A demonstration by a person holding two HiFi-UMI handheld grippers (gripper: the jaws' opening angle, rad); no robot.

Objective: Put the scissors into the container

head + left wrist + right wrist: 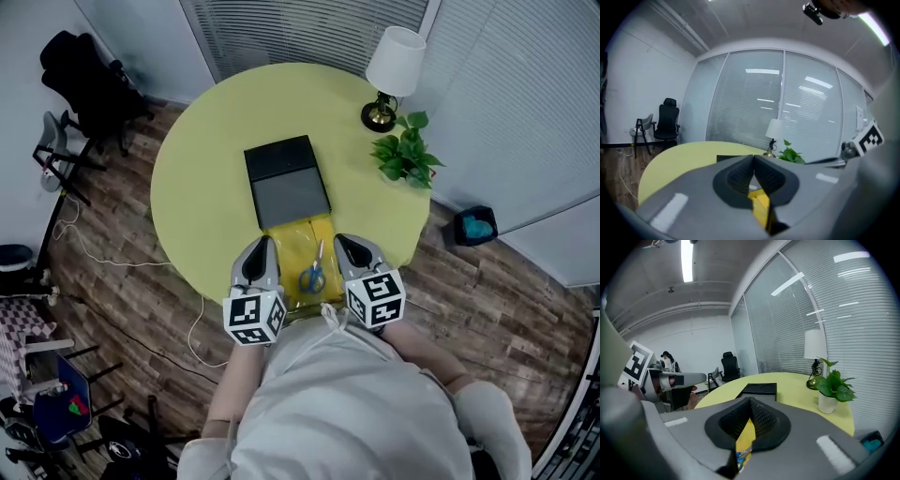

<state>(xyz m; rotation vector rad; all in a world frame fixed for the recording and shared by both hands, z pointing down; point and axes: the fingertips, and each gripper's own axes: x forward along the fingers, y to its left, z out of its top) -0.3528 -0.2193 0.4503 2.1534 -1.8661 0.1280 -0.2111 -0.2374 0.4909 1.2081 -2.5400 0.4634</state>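
**Both grippers closed and empty, scissors lying on the yellow sheet**

In the head view, the scissors (314, 272) lie flat on a glossy yellow sheet (292, 236). The sheet is at the 6 o'clock edge of a round yellow-green table (202, 178), right in front of the person. The blue handles point toward 6 o'clock and the blades toward 12. Nothing grips the scissors, and they are outside the container.

The black rectangular container (286, 183) sits near the middle of the table, at 12 o'clock from the scissors. Its near edge meets the far edge of the sheet.

The left gripper (263, 247) is at 9 o'clock from the scissors, over the sheet's left margin. The right gripper (345, 246) is at 3 o'clock, over the right margin. Each is just beside the scissors but apart from them, and both point toward the container. Whether either one rests on the sheet cannot be told.

In the left gripper view the two dark ribbed pads meet at their tips with nothing between them, and only the yellow sheet shows below them. The right gripper view shows the same: pads together at the tips and empty. The sheet and a bit of blue handle show through the gap beneath them.

A table lamp with a white shade (394, 67) stands at the table's 1 o'clock rim. A potted green plant (405, 156) stands near it, at about 2 o'clock. A black office chair (84, 80) stands on the wooden floor off toward 10 o'clock.
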